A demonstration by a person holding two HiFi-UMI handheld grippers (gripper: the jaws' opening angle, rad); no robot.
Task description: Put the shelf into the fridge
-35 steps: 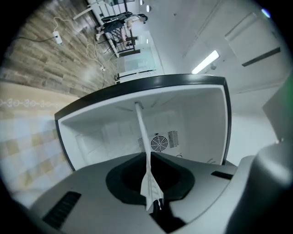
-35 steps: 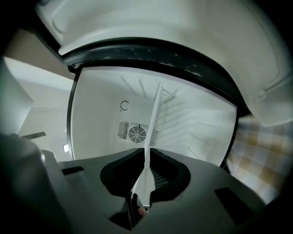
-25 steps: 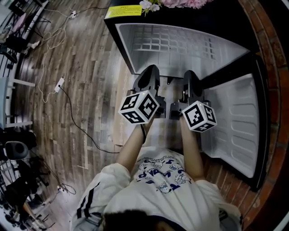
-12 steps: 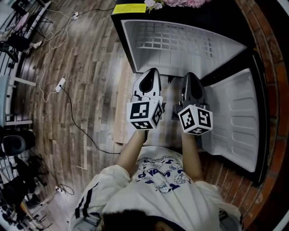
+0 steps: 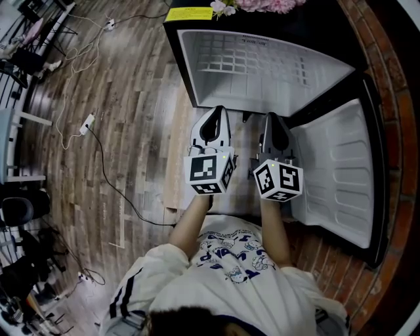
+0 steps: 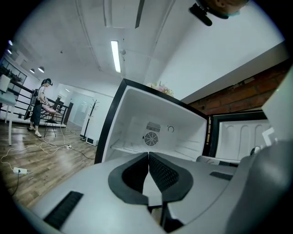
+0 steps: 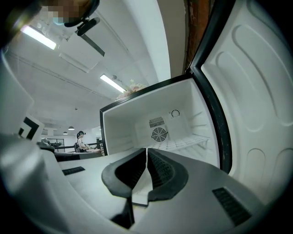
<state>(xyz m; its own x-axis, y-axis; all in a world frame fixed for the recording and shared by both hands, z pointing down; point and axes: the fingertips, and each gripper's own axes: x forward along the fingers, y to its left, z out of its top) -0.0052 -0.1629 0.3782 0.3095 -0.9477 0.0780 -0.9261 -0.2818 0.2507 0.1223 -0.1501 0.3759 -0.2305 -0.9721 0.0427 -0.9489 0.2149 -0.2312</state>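
Wood floor; left gripper, right gripper closed, empty.

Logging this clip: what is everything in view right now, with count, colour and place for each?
fridge: one, black outside, white inside, open ahead of the person
fridge door: one, white lining, swung open at the right
shelf: one, white grid, inside the fridge
fan grille: one, white, round, on the fridge's back wall
flowers: one bunch, pink, on top of the fridge
label: one, yellow, on the fridge top
power strip: one, white, with cables, on the wood floor at the left
other person: one, far back in the room
left hand-held gripper: grey, jaws together, empty, facing the fridge
right hand-held gripper: grey, jaws together, empty, facing the fridge
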